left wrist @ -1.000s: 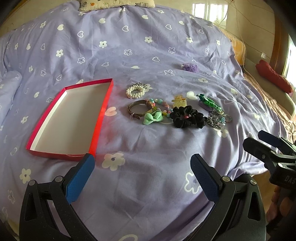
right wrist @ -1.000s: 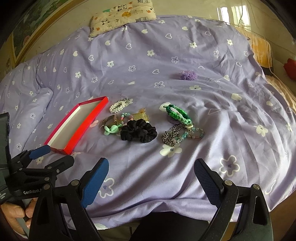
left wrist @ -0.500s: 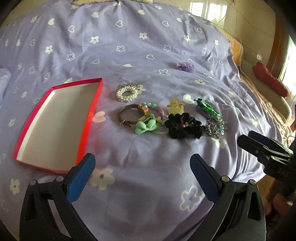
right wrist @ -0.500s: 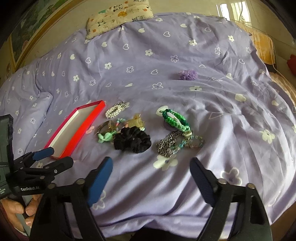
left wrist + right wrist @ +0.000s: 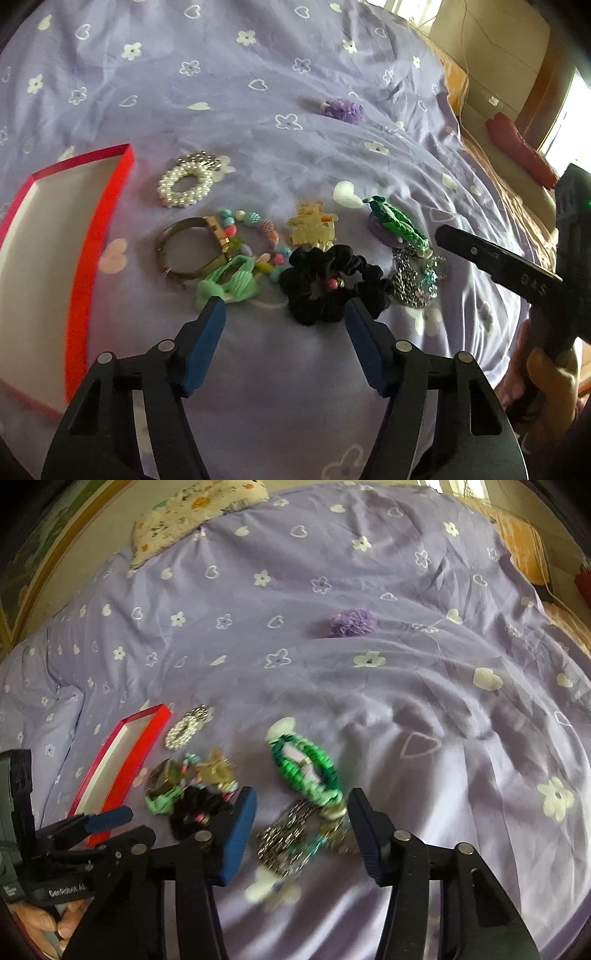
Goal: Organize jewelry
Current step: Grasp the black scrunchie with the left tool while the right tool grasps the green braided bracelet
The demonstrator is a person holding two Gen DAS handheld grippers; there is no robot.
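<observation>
Jewelry lies in a loose cluster on the purple flowered bedspread, all of it just right of the red box. Red box is open, white inside, nothing in it. Nearest the box: pearl bracelet, metal bangle, mint bow. Further from the box: beaded bracelet, yellow clip, black scrunchie, green braided bracelet, silver chain pile. Purple pompom sits apart, well beyond the cluster from the box.

Left tongs closing, nothing gripped; tips sit at mint bow and black scrunchie, bare bedspread between. Right tongs closing, silver chain pile between the pads, not pressed.

Writing: "GenRobot" on the left tongs body in the right wrist view; "DAS" on the right tongs in the left wrist view.
</observation>
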